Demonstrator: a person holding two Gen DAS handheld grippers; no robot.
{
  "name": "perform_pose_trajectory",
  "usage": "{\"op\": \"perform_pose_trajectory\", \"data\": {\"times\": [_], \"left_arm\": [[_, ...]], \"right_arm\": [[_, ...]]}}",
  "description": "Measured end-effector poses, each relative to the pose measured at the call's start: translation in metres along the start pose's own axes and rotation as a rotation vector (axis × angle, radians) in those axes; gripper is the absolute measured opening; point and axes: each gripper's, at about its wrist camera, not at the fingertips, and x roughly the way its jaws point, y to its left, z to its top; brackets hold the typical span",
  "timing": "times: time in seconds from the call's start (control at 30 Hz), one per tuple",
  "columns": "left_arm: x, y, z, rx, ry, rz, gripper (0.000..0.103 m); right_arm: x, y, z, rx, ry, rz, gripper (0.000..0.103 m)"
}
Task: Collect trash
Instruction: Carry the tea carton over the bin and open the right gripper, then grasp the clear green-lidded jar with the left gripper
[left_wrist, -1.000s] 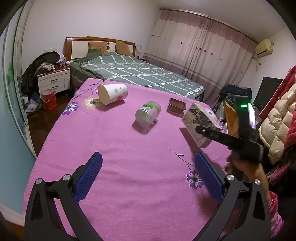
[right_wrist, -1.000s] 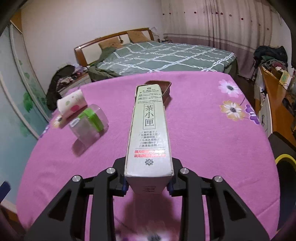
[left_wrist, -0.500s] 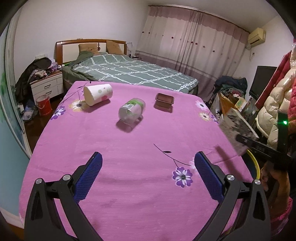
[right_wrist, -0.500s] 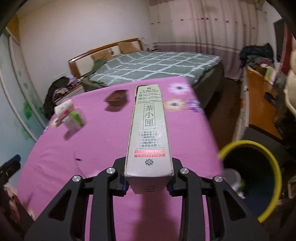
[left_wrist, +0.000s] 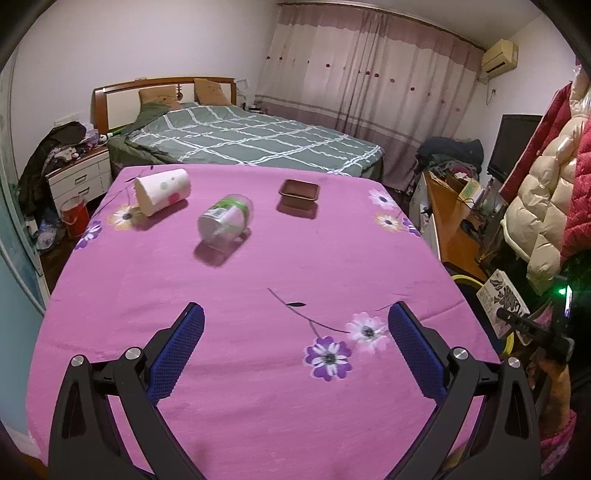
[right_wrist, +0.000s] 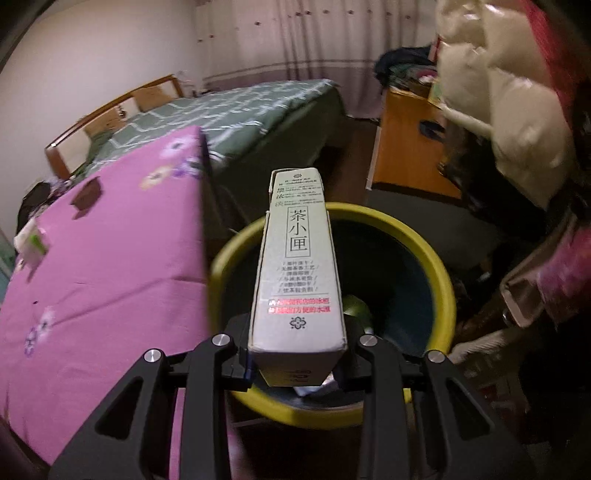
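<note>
My right gripper (right_wrist: 297, 363) is shut on a pale green tea box (right_wrist: 299, 273) and holds it over the yellow-rimmed trash bin (right_wrist: 439, 266) beside the table. The box also shows at the right edge of the left wrist view (left_wrist: 500, 299). My left gripper (left_wrist: 295, 350) is open and empty above the near part of the pink tablecloth (left_wrist: 258, 295). On the table lie a white spotted paper cup (left_wrist: 162, 190), a clear jar with a green lid (left_wrist: 225, 221) on its side, and a small brown tray (left_wrist: 299, 191).
A bed with a green checked cover (left_wrist: 251, 140) stands behind the table. A wooden desk (right_wrist: 402, 147) and hanging puffy coats (left_wrist: 546, 192) are to the right of the bin. A nightstand (left_wrist: 79, 177) and a red bucket (left_wrist: 74, 218) stand at the left.
My right gripper has carried the tea box off the table, to the right and down, and now holds it over the trash bin. My left gripper stays open.
</note>
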Motion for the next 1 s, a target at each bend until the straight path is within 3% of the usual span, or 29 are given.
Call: {"op": "perform_pose_trajectory", "data": {"times": [0.37,0.53,0.8,1.0], "left_arm": [[0.013,-0.025,0.006,0.048,0.027,-0.013,0.098],[0.019,-0.027,0.008,0.056,0.036,-0.012,0.098],[0.039,-0.012,0.016,0.061,0.057,0.019,0.098],[0.075,0.020,0.038,0.051,0.099,0.033,0.098]], "right_arm": [[0.014,-0.025,-0.003,0.049,0.016,-0.016,0.030],[0.012,-0.031,0.000,0.066,0.003,-0.006,0.035],[0.004,-0.024,0.004,0.056,-0.027,0.018,0.049],[0.005,-0.016,0.007,0.042,-0.027,0.036,0.052]]}}
